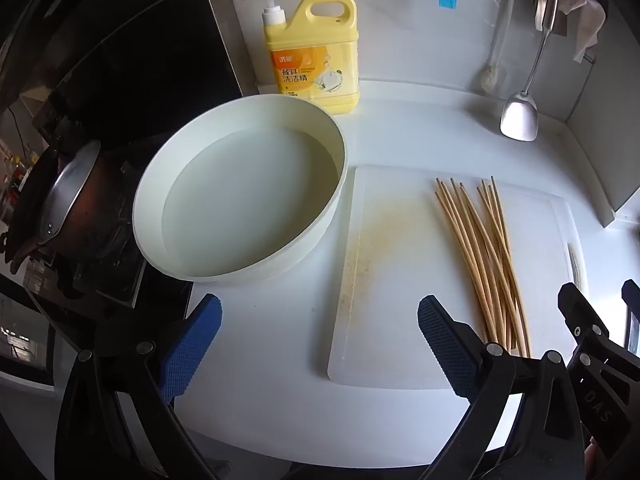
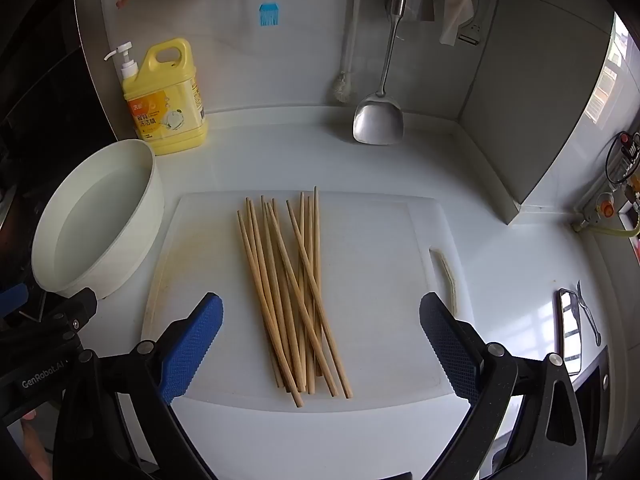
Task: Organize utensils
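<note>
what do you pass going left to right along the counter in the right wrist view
white basin → cutting board with the chopsticks lying on it → phone at the counter's right edge

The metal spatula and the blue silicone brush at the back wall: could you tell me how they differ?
The metal spatula is silver with a broad blade, and its blade seems to reach the countertop; the blue silicone brush has short blue bristles and ends high above it. The spatula is far longer than the brush. Both hang head-down against the wall.
</note>
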Motion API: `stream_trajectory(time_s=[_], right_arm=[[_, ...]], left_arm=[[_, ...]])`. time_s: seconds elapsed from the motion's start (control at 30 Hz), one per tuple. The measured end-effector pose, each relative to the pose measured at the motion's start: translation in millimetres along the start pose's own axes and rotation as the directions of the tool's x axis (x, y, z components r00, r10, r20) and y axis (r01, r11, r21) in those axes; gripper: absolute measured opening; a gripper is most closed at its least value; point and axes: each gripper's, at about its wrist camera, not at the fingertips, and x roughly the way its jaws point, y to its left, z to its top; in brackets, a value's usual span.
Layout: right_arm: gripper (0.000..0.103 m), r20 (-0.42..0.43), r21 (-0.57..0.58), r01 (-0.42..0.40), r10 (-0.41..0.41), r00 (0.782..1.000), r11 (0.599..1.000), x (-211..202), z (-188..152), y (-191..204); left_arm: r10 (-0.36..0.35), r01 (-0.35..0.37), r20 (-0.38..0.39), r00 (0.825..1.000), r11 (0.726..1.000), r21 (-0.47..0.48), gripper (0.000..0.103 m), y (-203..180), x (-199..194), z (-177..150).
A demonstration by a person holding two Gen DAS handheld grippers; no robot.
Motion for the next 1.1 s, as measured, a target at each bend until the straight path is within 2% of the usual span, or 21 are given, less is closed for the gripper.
stream_trajectory(time_s=[1.1], right_arm=[[0.094, -0.001, -0.001, 0.001, -0.001, 1.000, 1.000, 1.8, 0.1, 0.6]], left_arm=[[-0.009, 0.009, -0.001, 1.000, 1.000, -0.007, 0.097, 0.2, -1.2, -0.4]])
